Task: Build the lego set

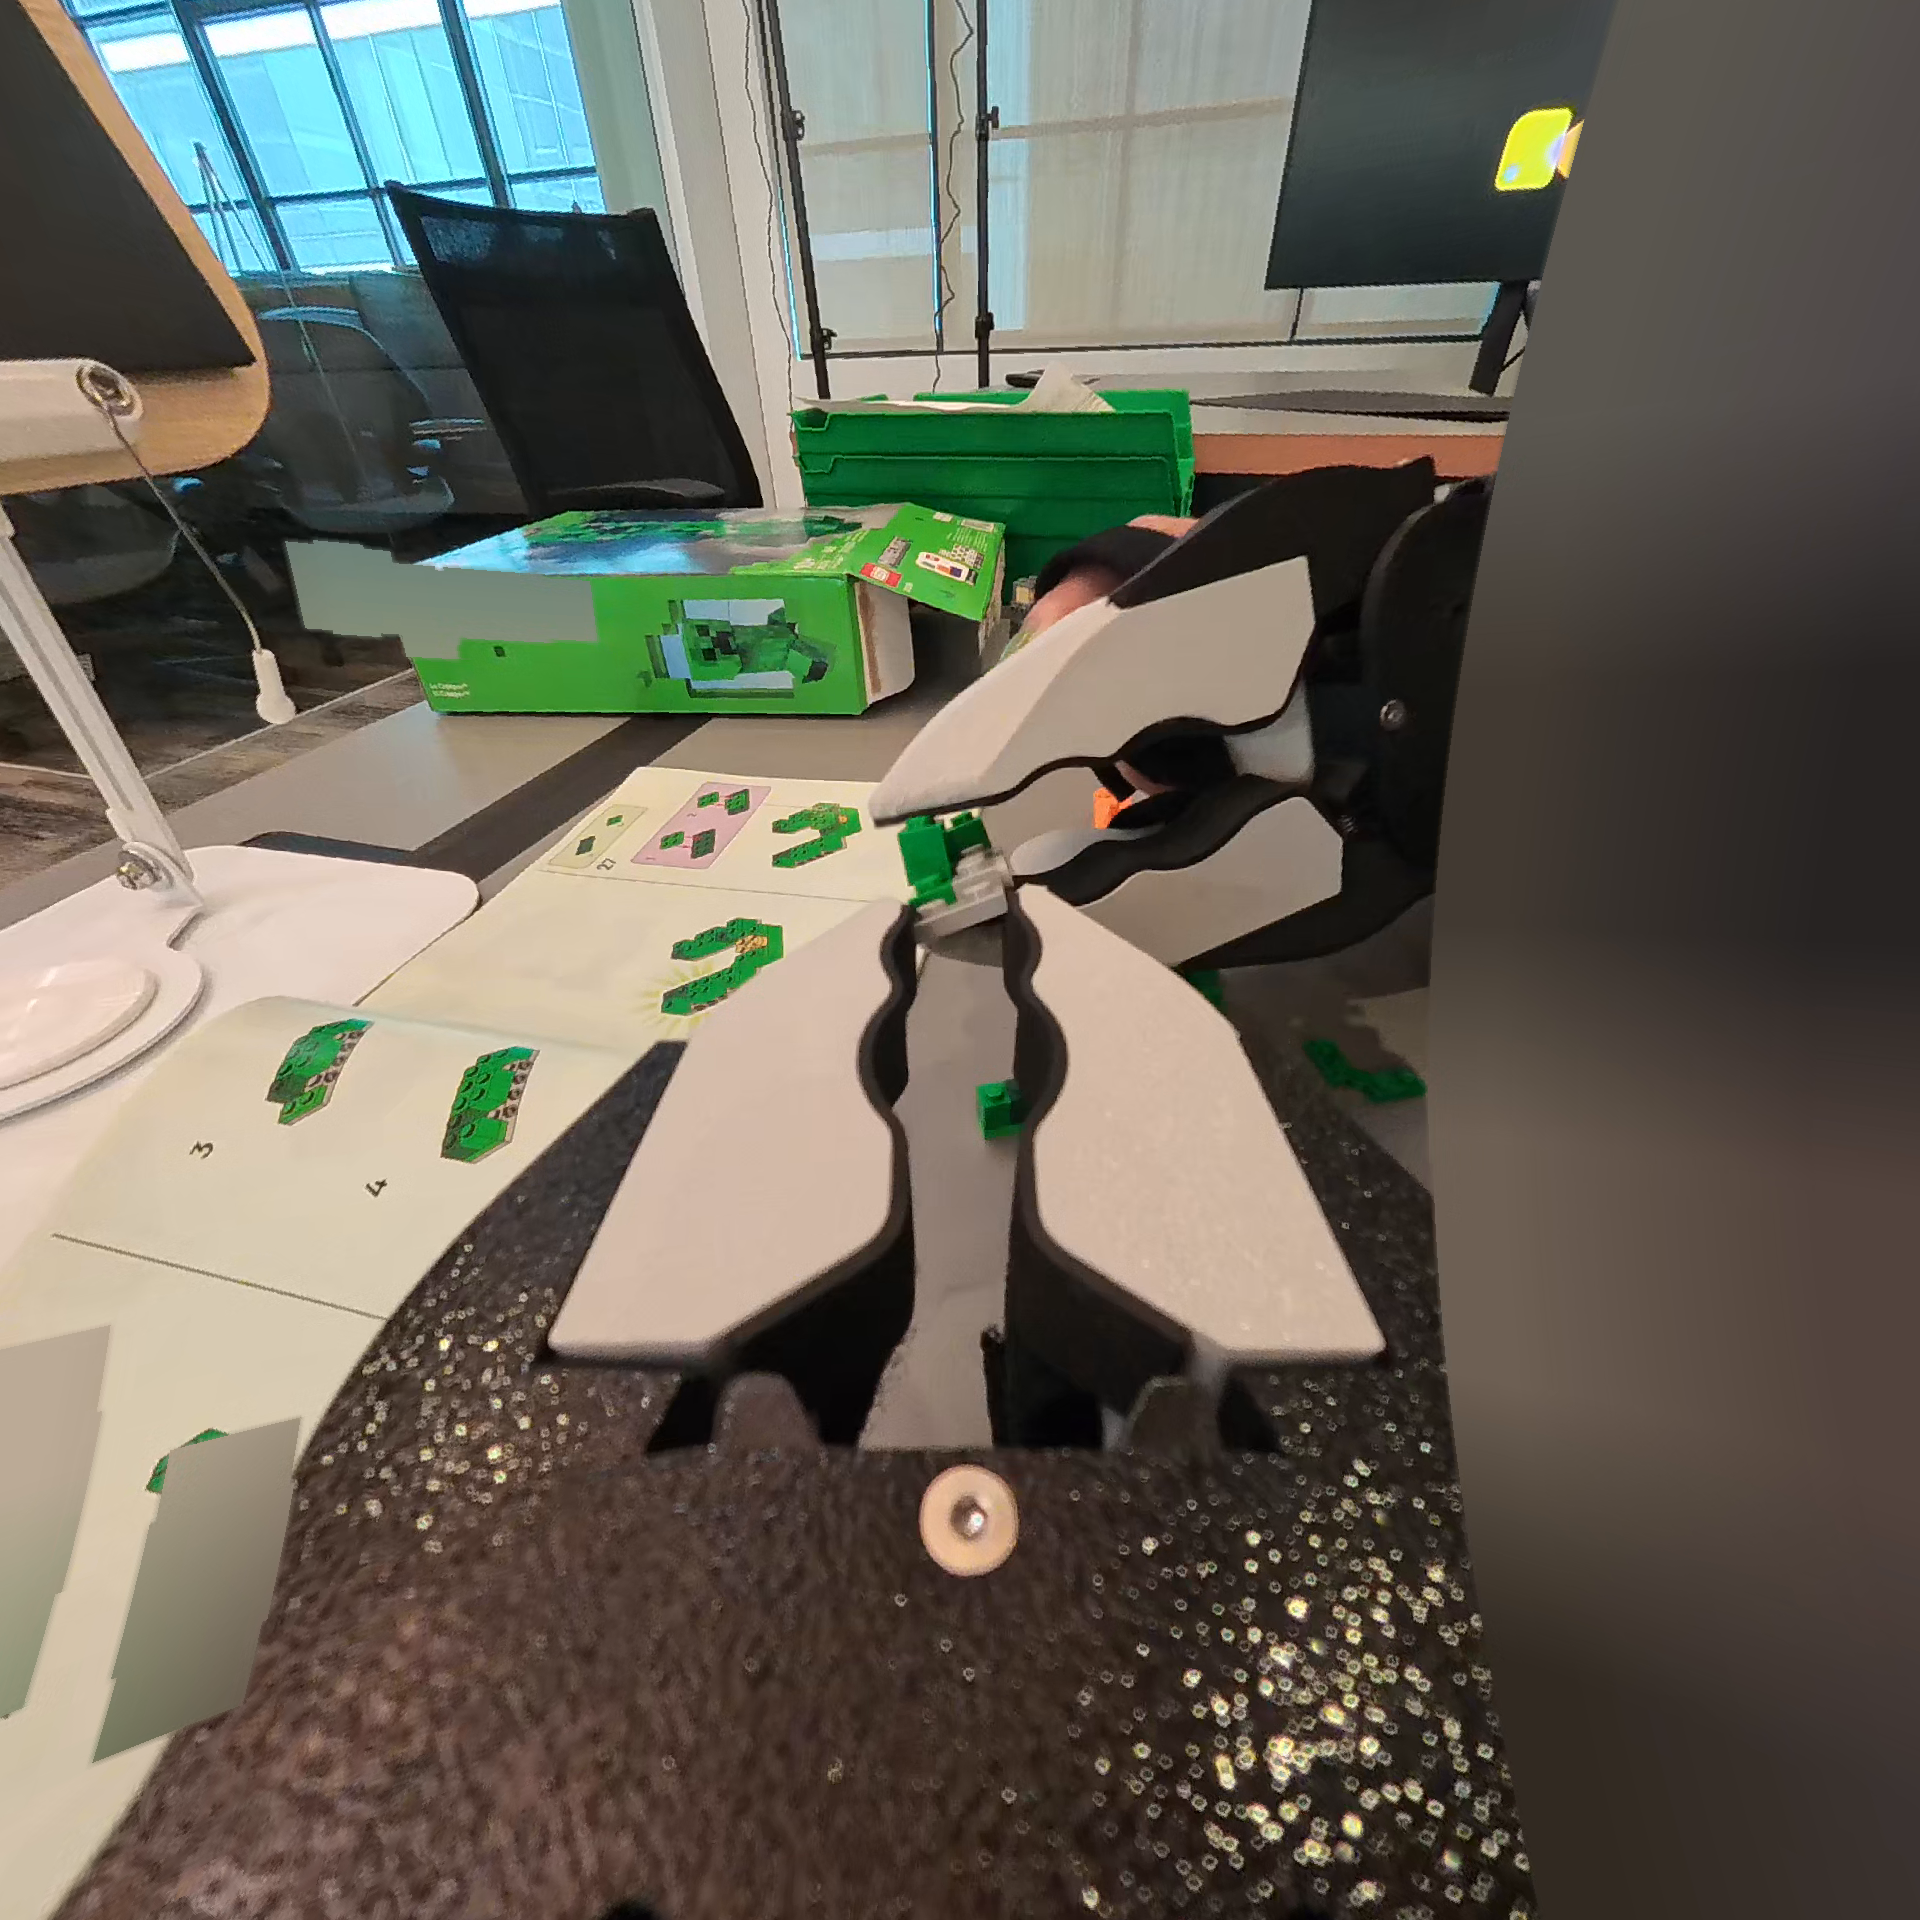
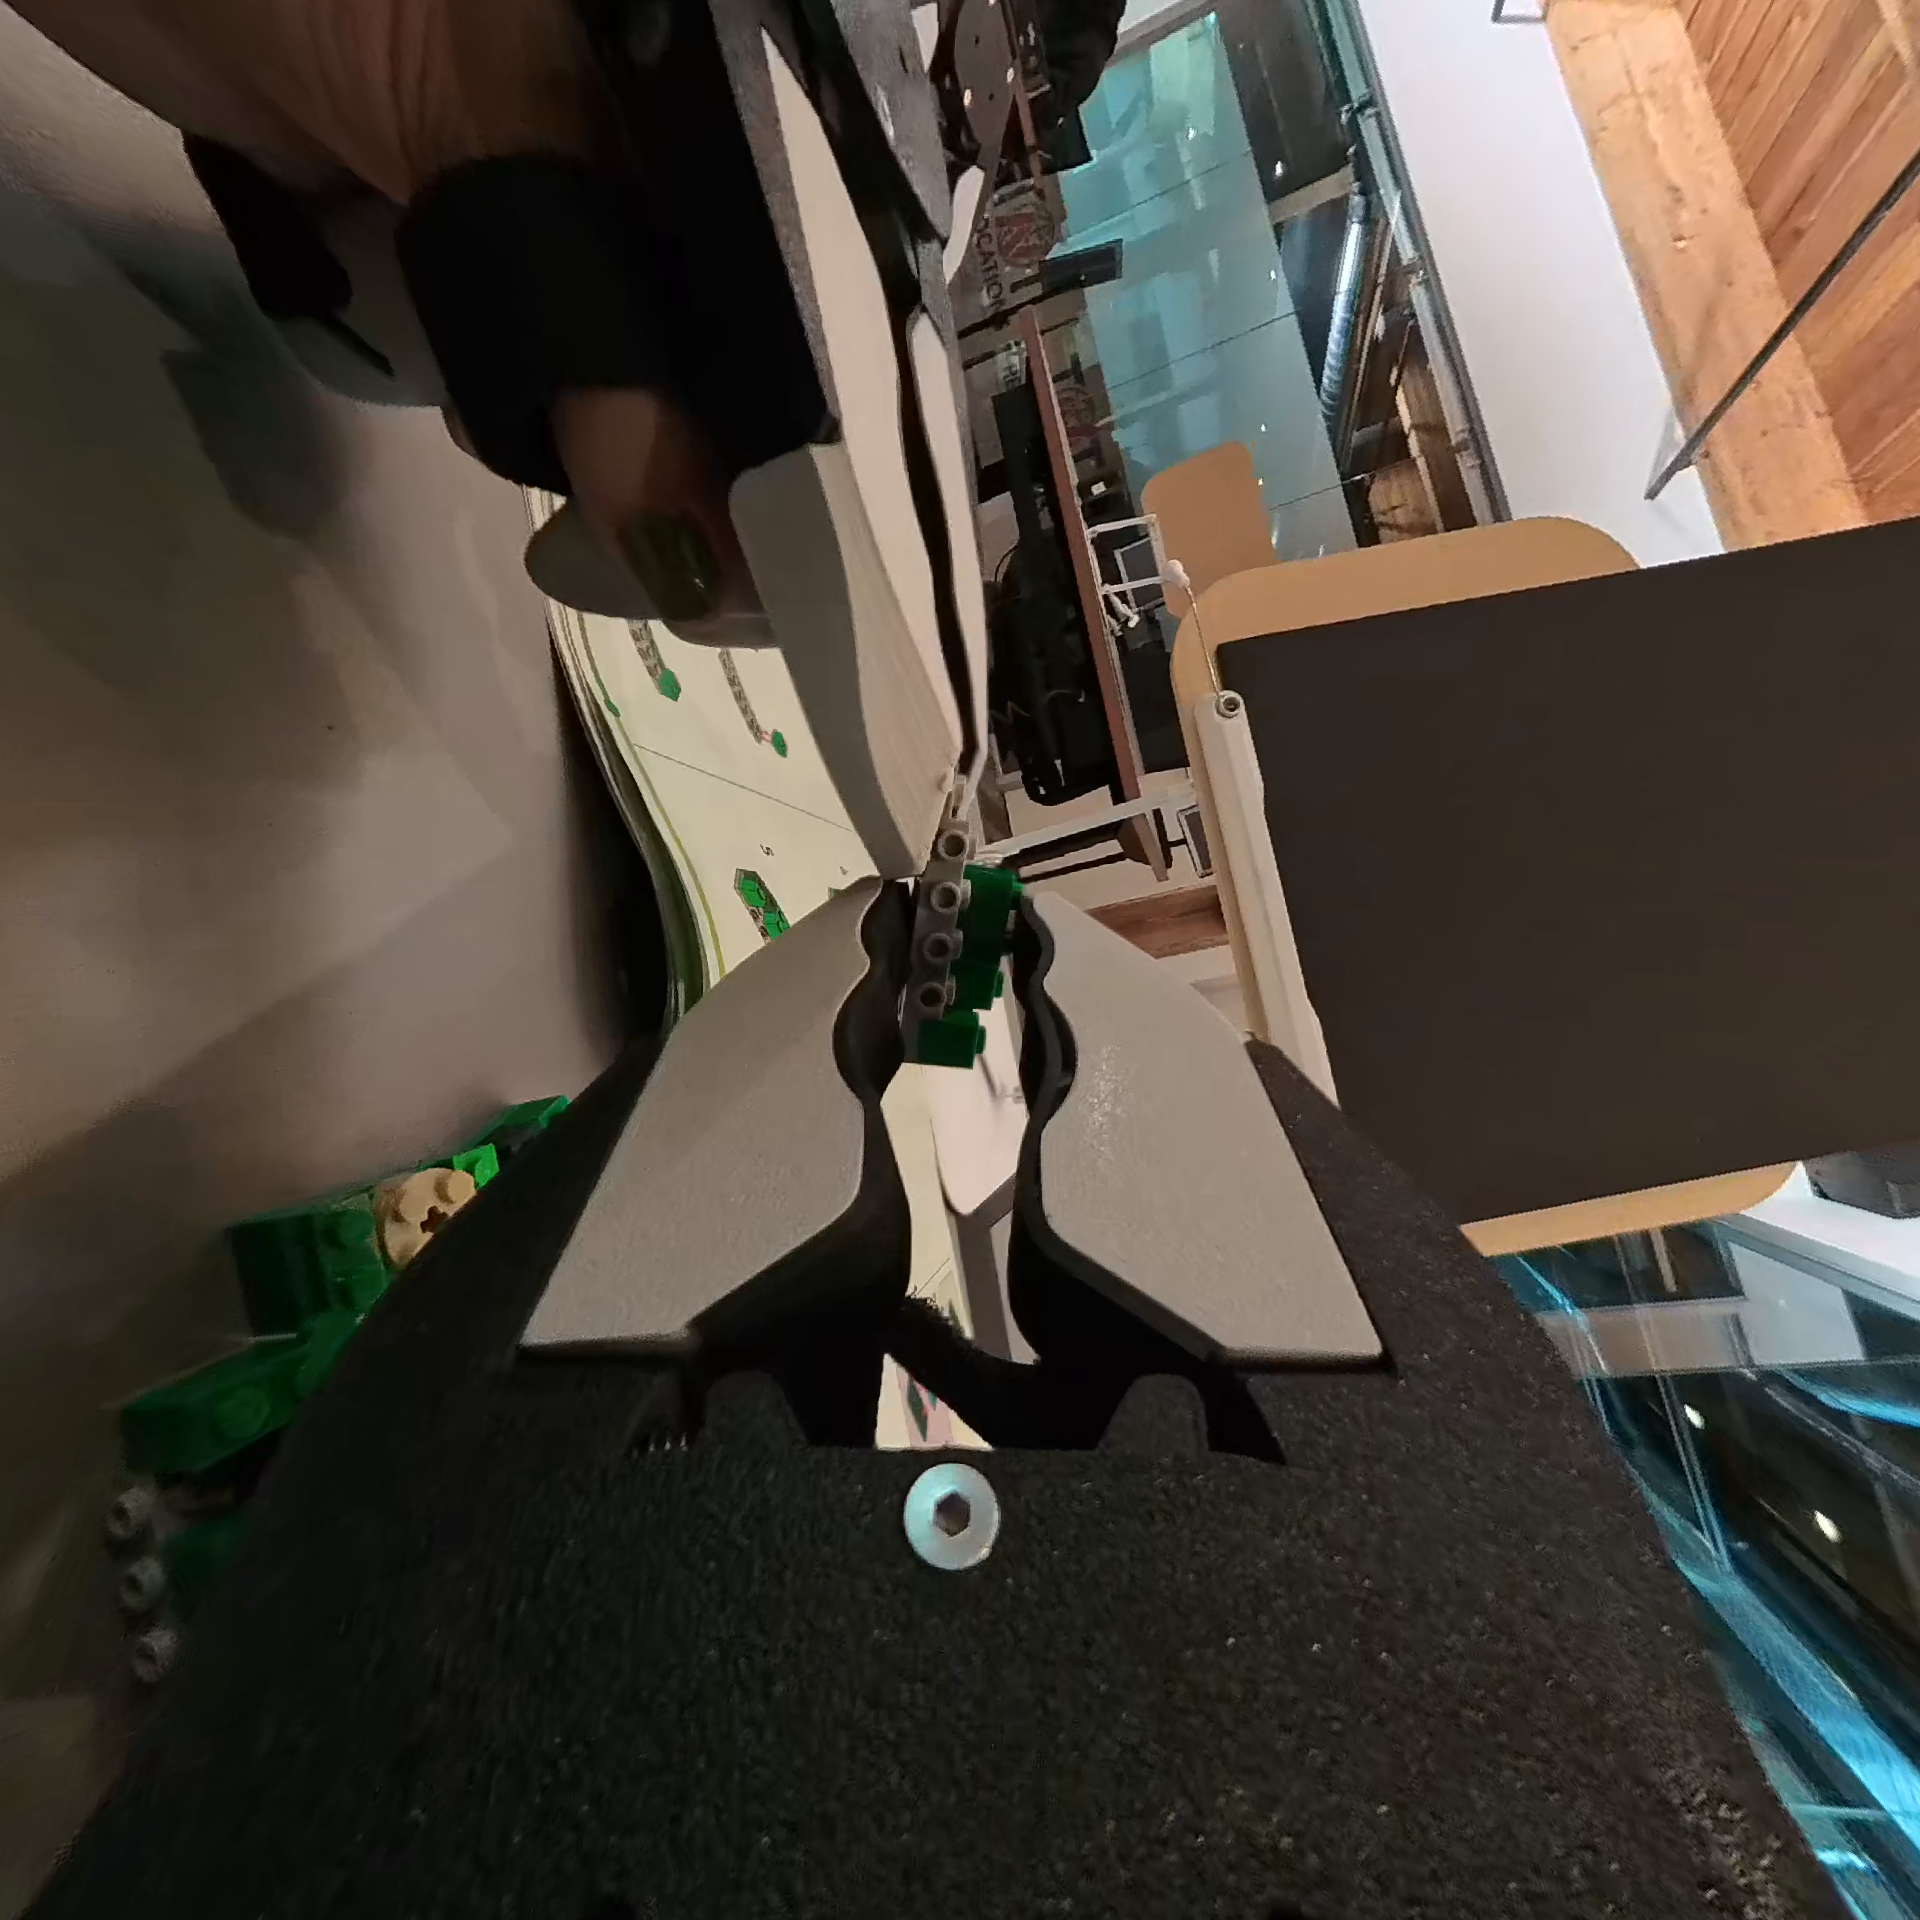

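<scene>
Both claws meet on one small lego assembly (image 1: 951, 868) held in the air above the worktop (image 1: 644, 743). In the left wrist view the left claw (image 1: 961, 914) pinches the grey plate at the bottom of the assembly between its fingertips, while the right claw (image 1: 940, 831) comes in from the right side, its upper finger over the green bricks and its lower finger under the grey piece. The right wrist view shows the same assembly (image 2: 956, 956) as a grey studded strip with green bricks attached, clamped between the tips of the right claw (image 2: 951, 935), and the left claw (image 2: 961, 800) grips its far end. The open instruction booklet (image 1: 436, 1039) lies flat on the worktop below and to the left of the claws. A single loose green brick (image 1: 1000, 1107) sits on the worktop between the left claw's fingers, and more green pieces (image 1: 1366, 1075) lie to the right. The green set box (image 1: 665, 623) rests farther back, open at one end.
</scene>
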Available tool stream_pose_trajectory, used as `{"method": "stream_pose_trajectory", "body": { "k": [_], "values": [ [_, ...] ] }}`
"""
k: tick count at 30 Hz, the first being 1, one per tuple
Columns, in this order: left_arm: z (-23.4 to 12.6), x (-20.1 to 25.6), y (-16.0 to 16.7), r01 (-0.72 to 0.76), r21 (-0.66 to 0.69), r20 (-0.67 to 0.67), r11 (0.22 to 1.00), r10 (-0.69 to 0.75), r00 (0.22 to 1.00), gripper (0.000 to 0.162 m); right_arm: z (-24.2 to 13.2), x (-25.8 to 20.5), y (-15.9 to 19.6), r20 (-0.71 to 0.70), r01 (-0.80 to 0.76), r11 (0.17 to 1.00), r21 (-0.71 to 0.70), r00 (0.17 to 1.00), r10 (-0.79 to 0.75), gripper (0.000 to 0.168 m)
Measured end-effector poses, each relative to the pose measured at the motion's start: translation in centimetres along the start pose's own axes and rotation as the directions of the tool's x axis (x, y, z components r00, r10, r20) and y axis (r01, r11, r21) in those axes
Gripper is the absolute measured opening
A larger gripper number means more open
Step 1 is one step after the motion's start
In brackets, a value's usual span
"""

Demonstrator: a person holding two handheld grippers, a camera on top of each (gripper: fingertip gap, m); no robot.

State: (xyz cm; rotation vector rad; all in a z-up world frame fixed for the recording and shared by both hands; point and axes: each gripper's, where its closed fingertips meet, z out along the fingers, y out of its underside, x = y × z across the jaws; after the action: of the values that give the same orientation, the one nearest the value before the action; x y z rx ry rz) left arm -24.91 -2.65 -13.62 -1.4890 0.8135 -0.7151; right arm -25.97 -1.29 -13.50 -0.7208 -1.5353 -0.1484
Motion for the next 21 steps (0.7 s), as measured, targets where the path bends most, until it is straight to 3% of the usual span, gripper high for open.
{"method": "stream_pose_trajectory", "body": {
  "k": [21],
  "values": [
    [-0.2,-0.2,0.33,0.005,-0.028,0.003,1.0,-0.005,1.0,0.015,0.28,-0.07,-0.09,-0.042,-0.02,1.0,0.007,0.999,0.02,0.03]
  ]
}}
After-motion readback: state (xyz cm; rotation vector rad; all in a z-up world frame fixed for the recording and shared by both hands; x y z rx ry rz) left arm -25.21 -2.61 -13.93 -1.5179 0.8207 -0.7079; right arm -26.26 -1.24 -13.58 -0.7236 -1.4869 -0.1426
